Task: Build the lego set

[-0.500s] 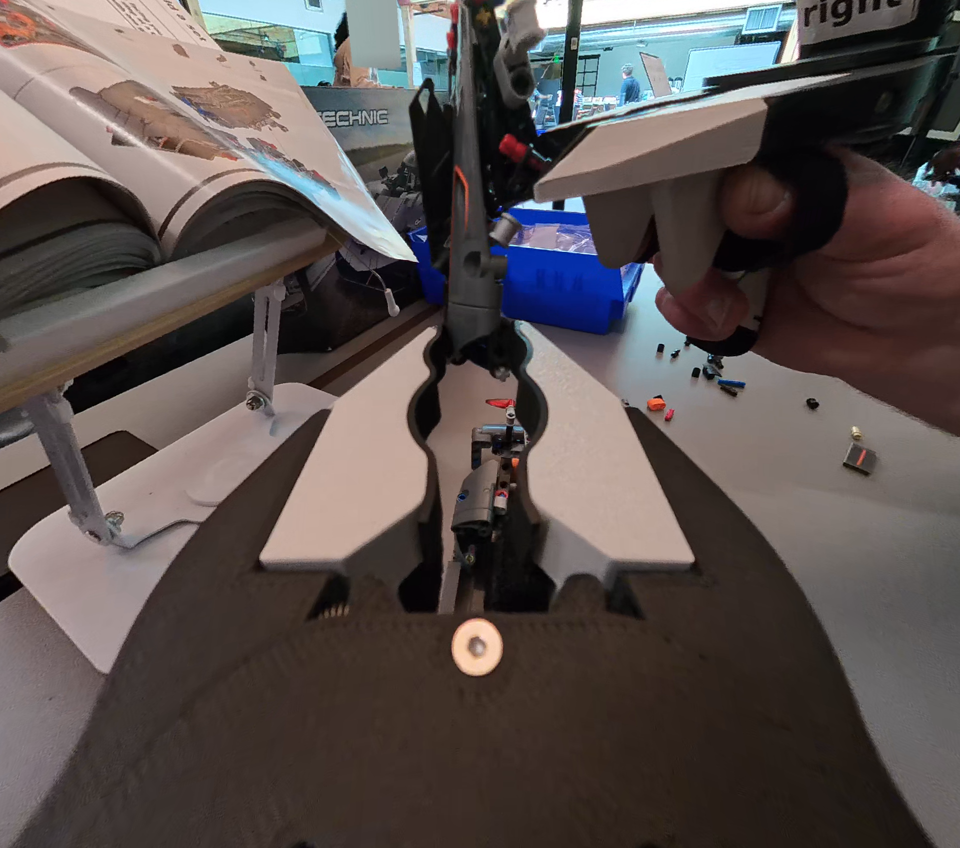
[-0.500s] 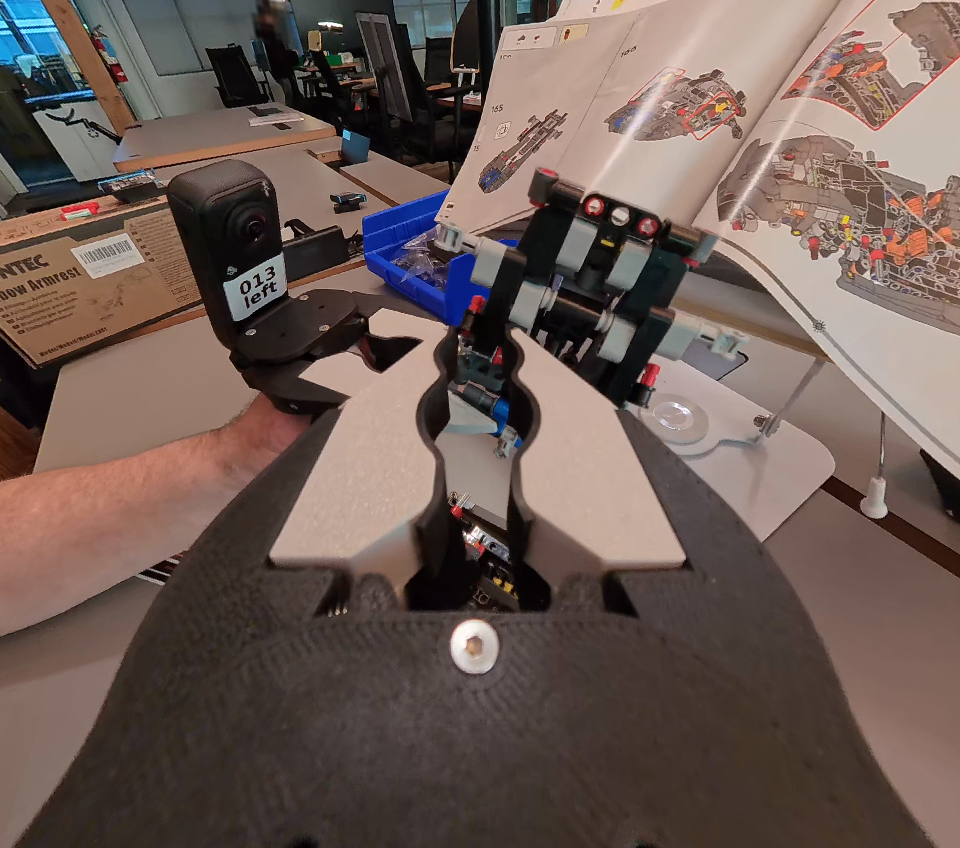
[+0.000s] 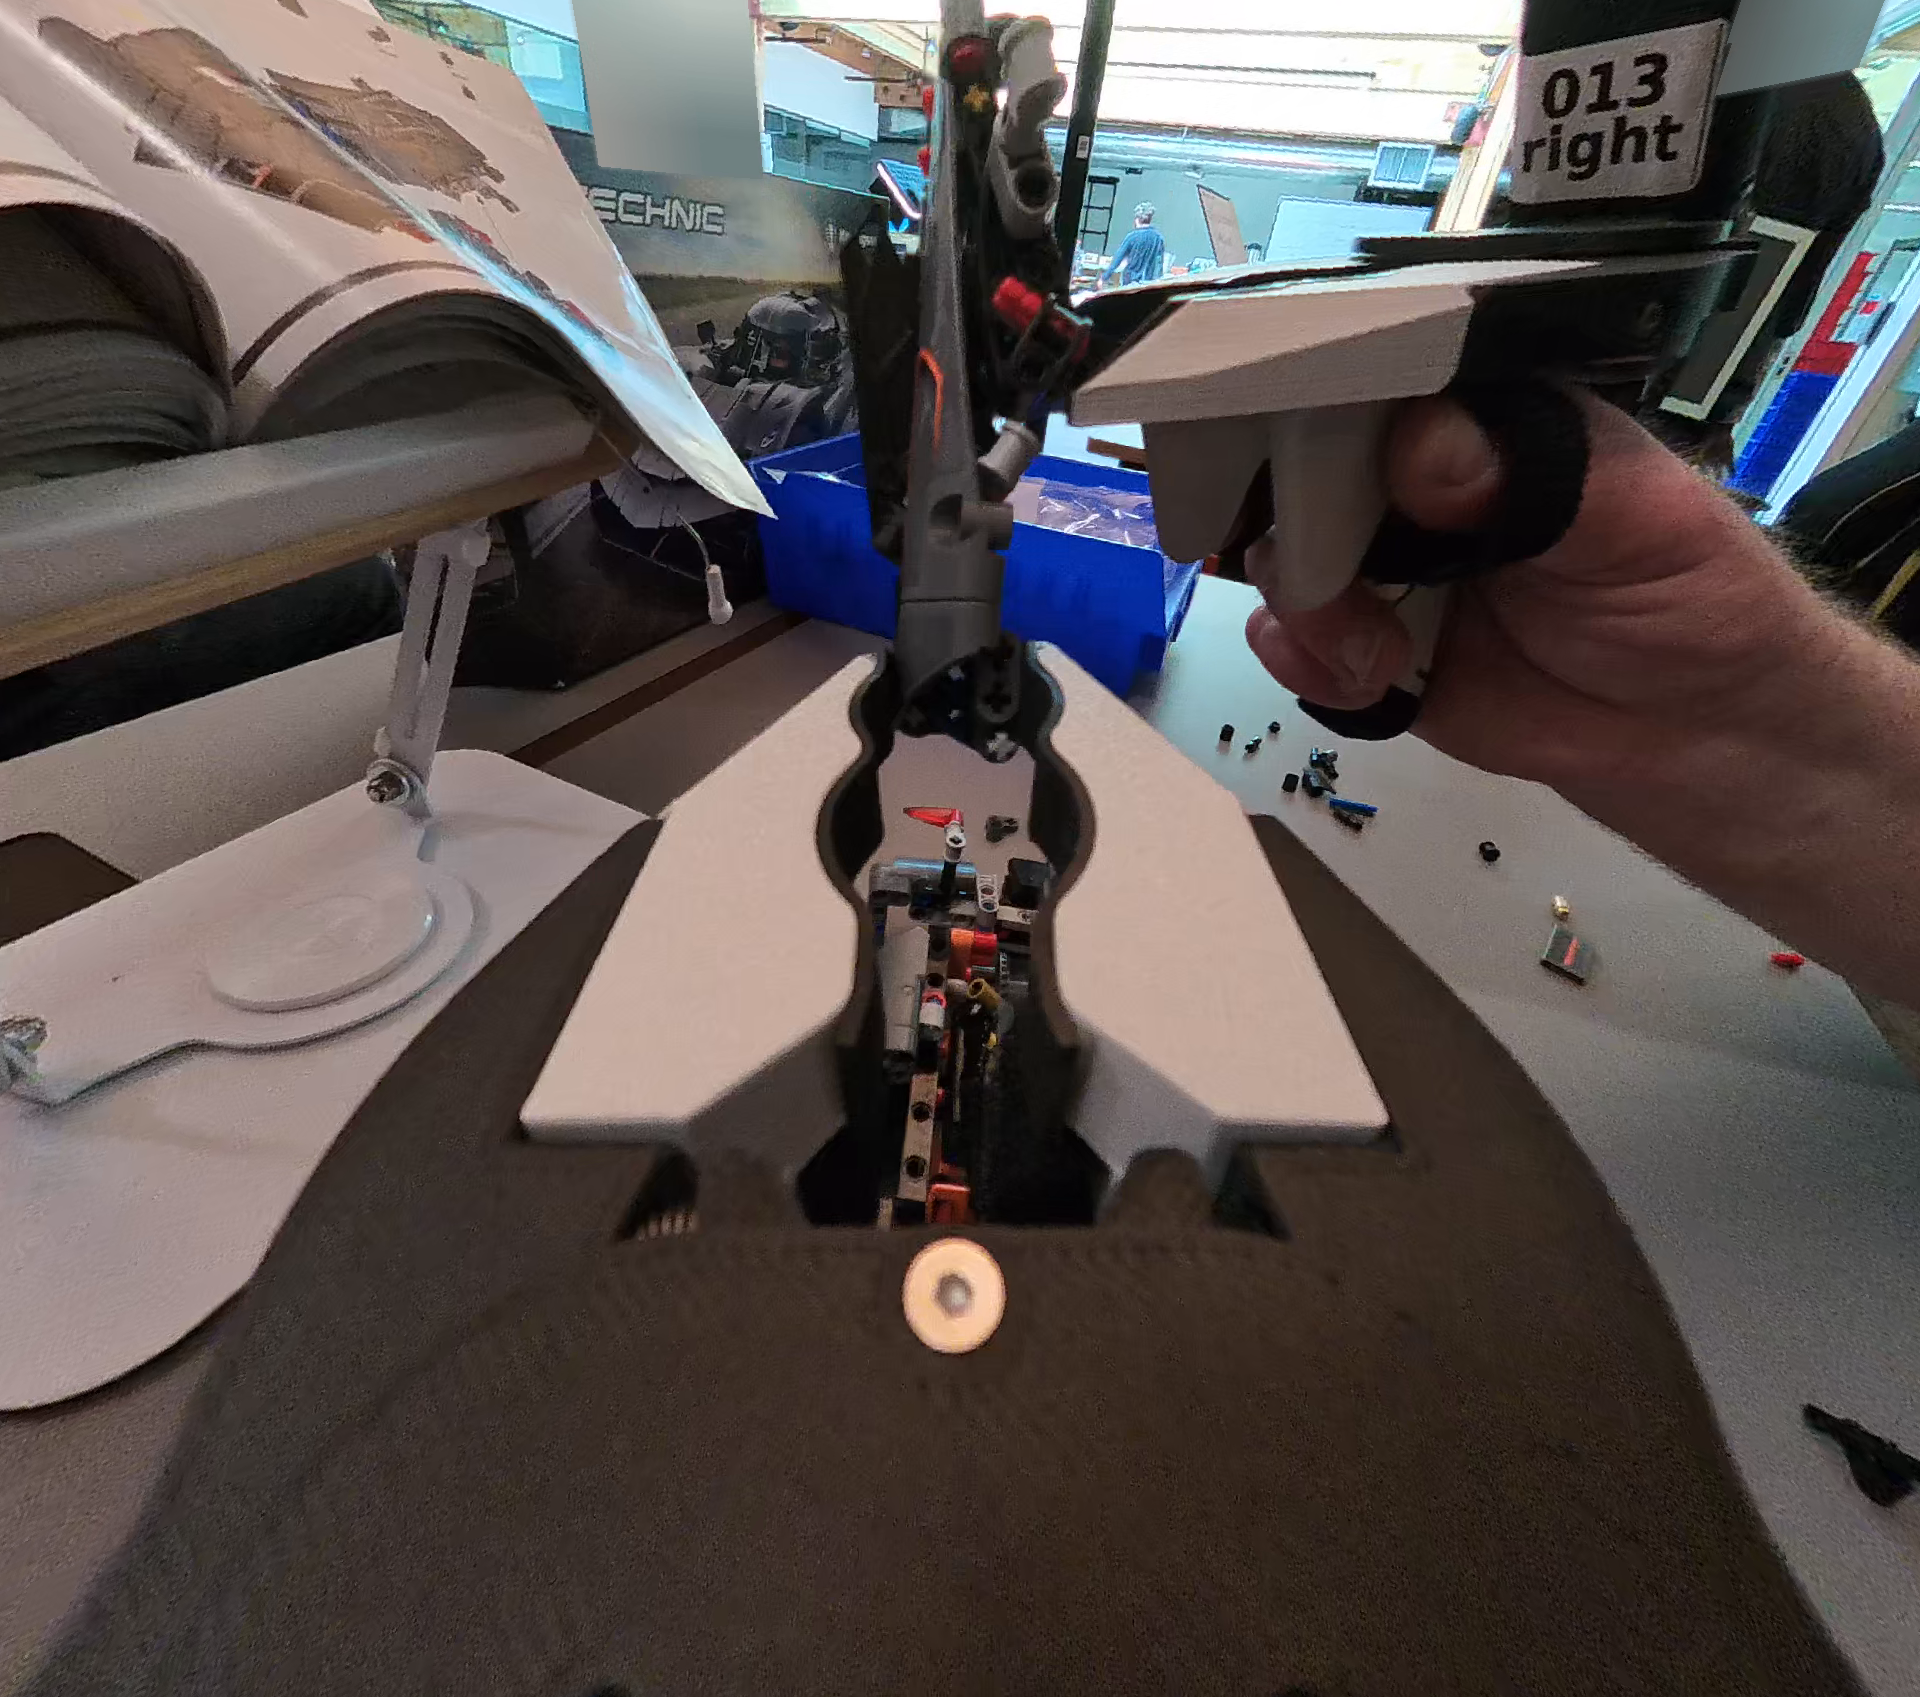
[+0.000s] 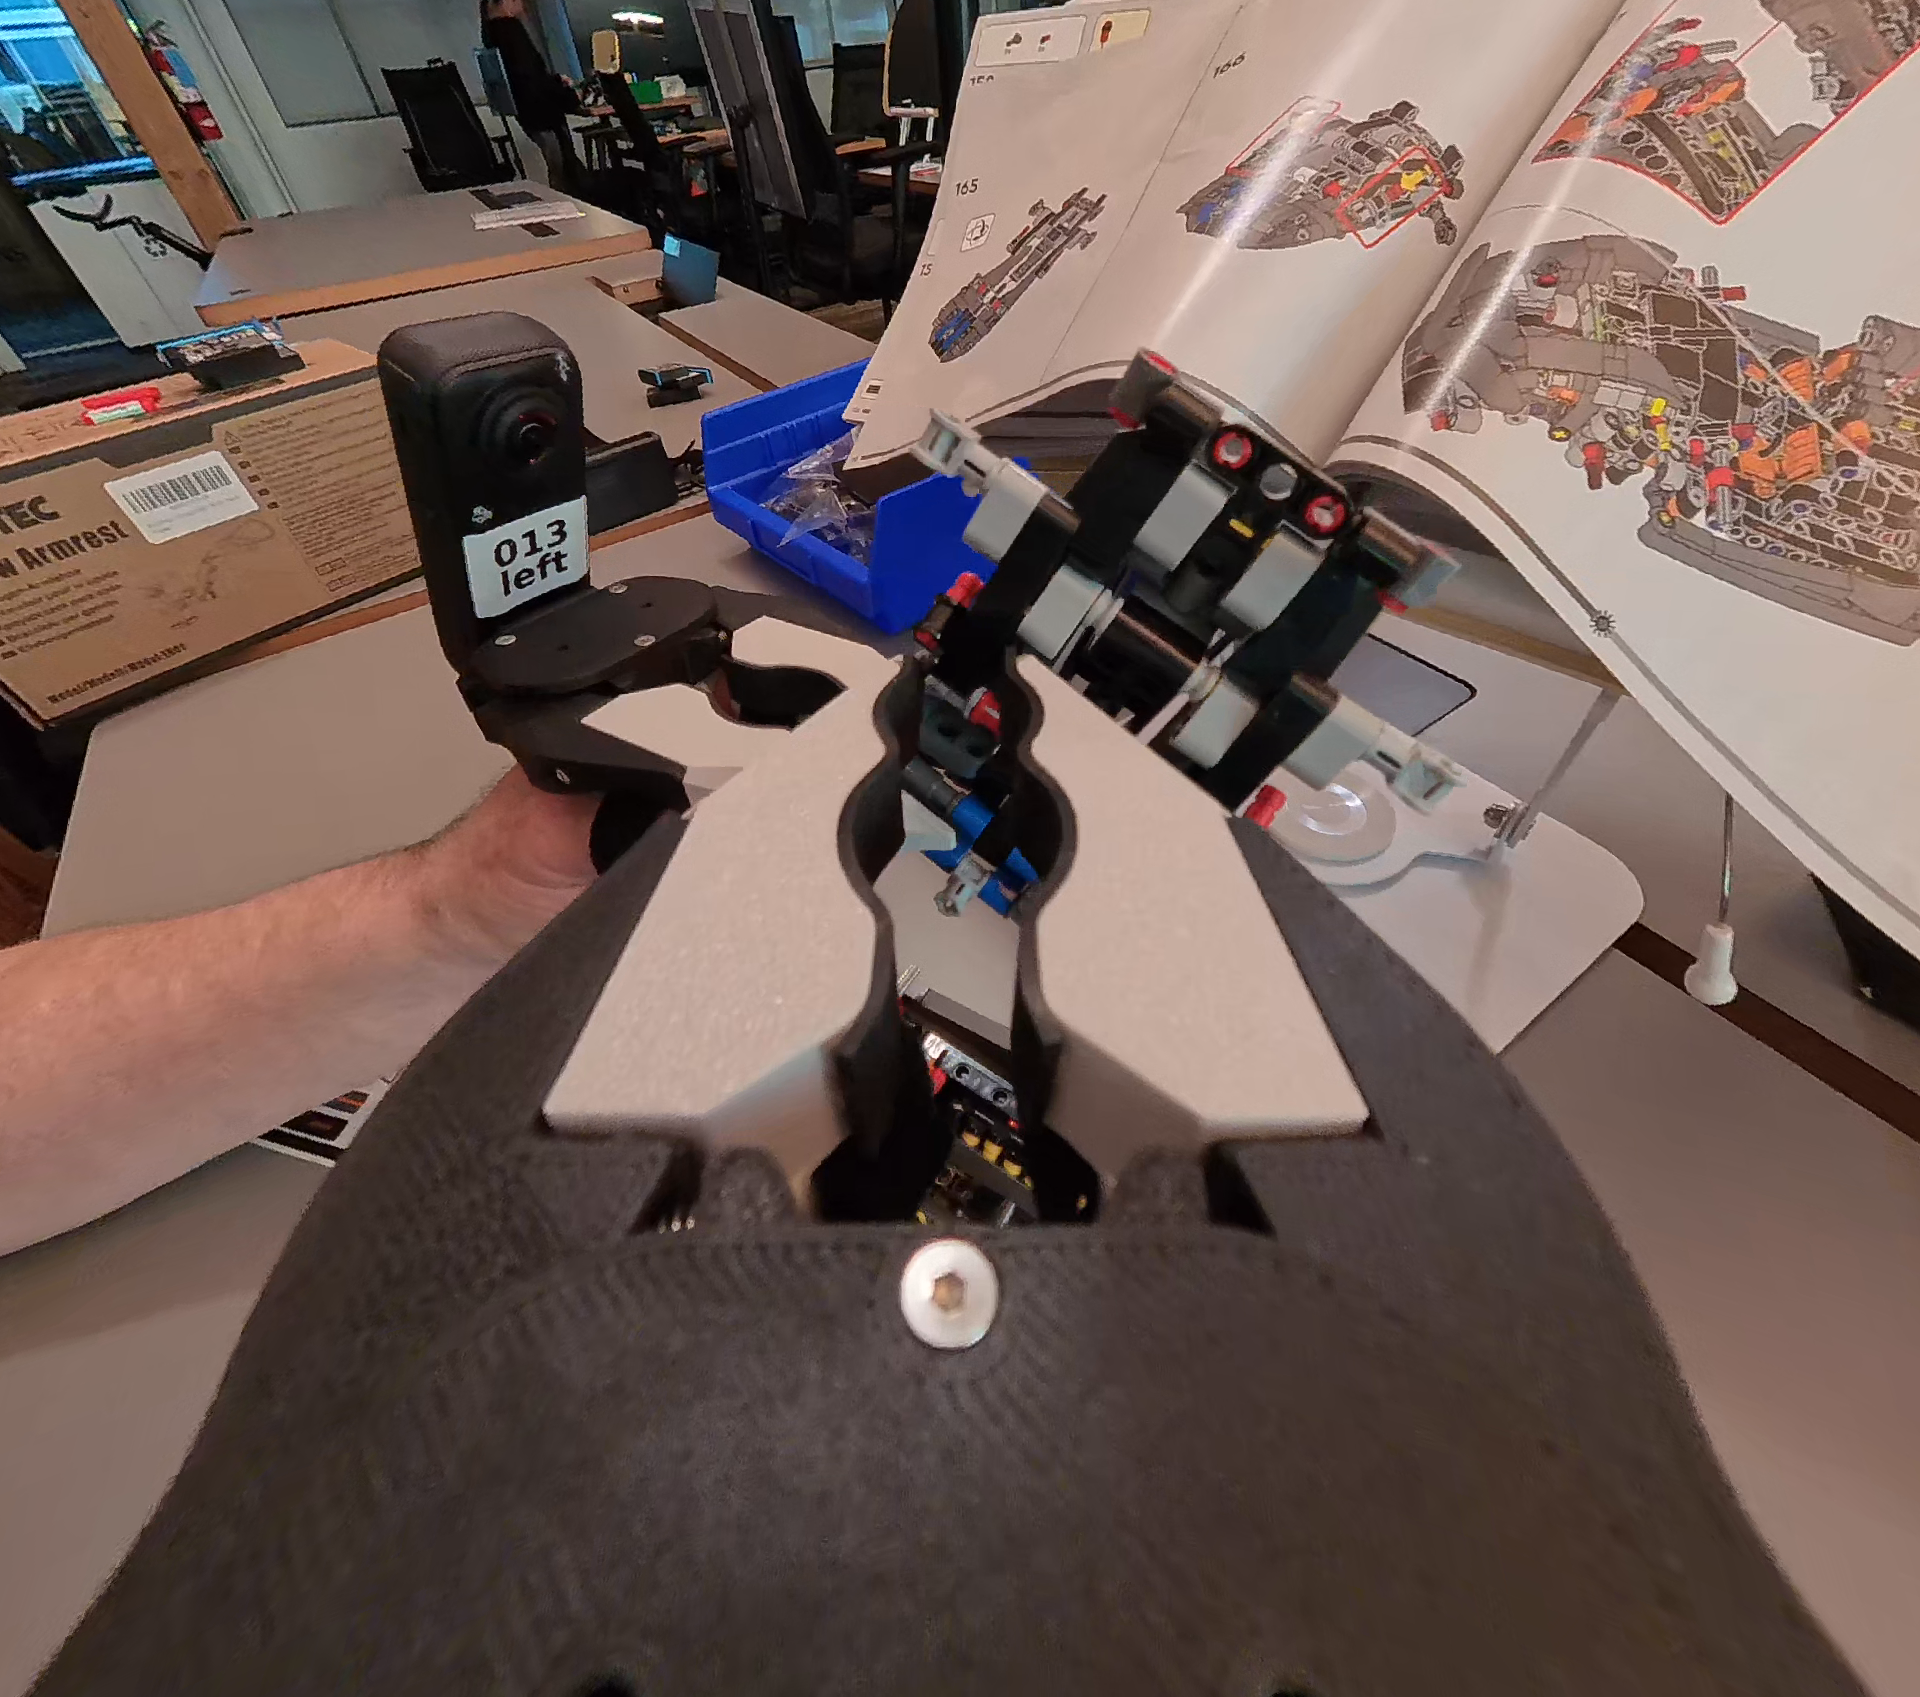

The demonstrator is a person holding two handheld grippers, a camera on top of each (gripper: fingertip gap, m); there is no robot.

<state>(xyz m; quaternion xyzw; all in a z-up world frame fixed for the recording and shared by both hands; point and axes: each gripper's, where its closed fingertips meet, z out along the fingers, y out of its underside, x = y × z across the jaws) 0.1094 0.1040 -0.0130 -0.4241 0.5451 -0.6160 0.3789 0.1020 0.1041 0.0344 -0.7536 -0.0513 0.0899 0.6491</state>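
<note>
Gripping one lego assembly between them, two claws, left claw and right claw, are clamped.

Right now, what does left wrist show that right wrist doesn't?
Left wrist only: loose small pieces scattered on the table, more built model lying below its fingers, and the hand on the right gripper.

Right wrist only: a cardboard box at left and the left gripper.

Both: the lego assembly held by both grippers, the blue bin and the open instruction book on its stand.
</note>
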